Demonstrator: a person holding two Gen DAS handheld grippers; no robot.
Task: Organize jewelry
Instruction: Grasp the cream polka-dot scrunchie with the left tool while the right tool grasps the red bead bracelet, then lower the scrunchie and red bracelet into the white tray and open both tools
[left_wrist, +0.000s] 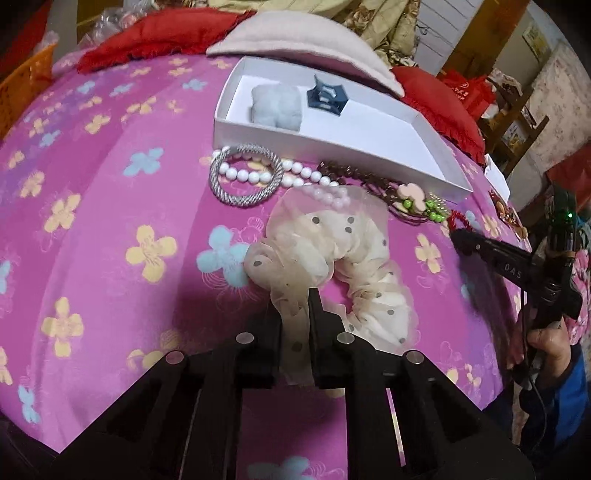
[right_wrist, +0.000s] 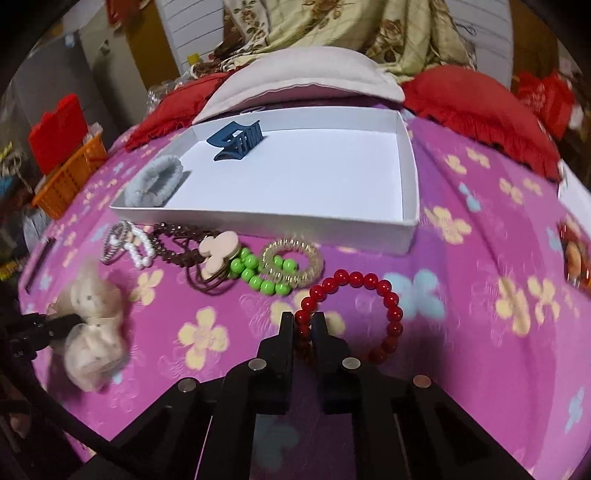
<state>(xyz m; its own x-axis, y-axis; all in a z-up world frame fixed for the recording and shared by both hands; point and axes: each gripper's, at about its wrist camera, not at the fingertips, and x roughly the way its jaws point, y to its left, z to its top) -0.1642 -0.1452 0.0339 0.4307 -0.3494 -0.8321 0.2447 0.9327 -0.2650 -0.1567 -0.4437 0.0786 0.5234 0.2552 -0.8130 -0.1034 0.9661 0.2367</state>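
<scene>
My left gripper (left_wrist: 293, 299) is shut on a cream dotted scrunchie (left_wrist: 354, 254), which also shows in the right wrist view (right_wrist: 96, 325). My right gripper (right_wrist: 303, 319) is shut on a red bead bracelet (right_wrist: 369, 284). A white box (right_wrist: 408, 225) holds a blue hair claw (right_wrist: 236, 142) and a pale blue fluffy scrunchie (right_wrist: 155, 181). In front of the box lie a silver bangle (left_wrist: 218, 184), white pearl beads (left_wrist: 243, 175), a brown hair tie with a cream bow (right_wrist: 218, 251), green beads (right_wrist: 258, 280) and a gold coil tie (right_wrist: 295, 258).
Everything lies on a pink flowered bedspread (right_wrist: 480, 332). A pale pillow (right_wrist: 303, 74) and red cushions (right_wrist: 480, 107) sit behind the box. An orange basket (right_wrist: 66, 177) stands at the far left. The right gripper's body (left_wrist: 517, 273) shows at the left view's right edge.
</scene>
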